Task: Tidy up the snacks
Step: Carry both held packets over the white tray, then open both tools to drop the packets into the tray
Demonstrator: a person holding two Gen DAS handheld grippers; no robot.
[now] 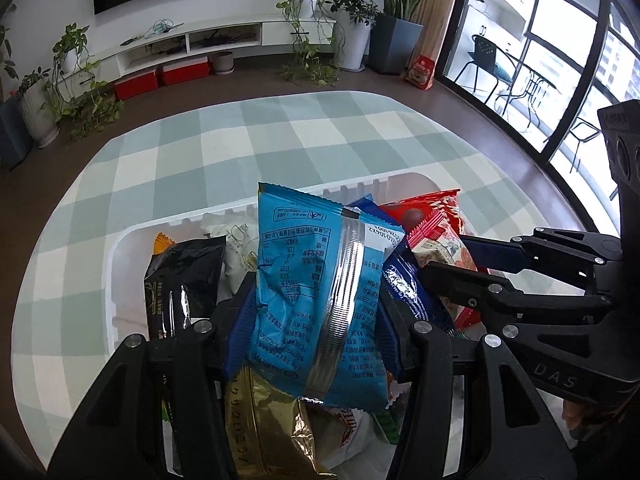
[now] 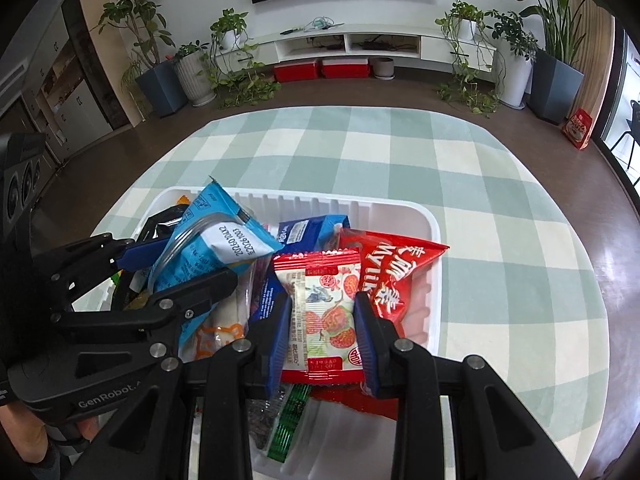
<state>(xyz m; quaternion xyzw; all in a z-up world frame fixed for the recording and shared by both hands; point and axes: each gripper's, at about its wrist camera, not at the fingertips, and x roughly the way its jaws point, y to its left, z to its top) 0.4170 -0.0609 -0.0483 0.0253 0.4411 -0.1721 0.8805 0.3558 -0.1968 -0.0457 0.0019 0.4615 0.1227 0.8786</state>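
My left gripper [image 1: 316,308] is shut on a light blue snack packet [image 1: 312,264] with a silver seam, held upright over a white plastic tray [image 1: 116,264]. My right gripper [image 2: 324,330] is shut on a red and white packet [image 2: 324,304] printed with red fruit, just above the same tray [image 2: 434,248]. The two grippers sit side by side: the right gripper [image 1: 444,254] shows at the right edge of the left wrist view, the left gripper [image 2: 180,268] at the left of the right wrist view. In the tray lie a red bag [image 2: 396,272], a dark blue packet [image 2: 308,232], a black packet [image 1: 180,276] and a gold packet [image 1: 264,420].
The tray rests on a green and white checked rug [image 2: 500,208] over a brown floor. At the far wall are a white TV cabinet [image 2: 360,46], red boxes [image 2: 320,69] and several potted plants [image 2: 192,76]. Glass doors [image 1: 560,80] stand to the right.
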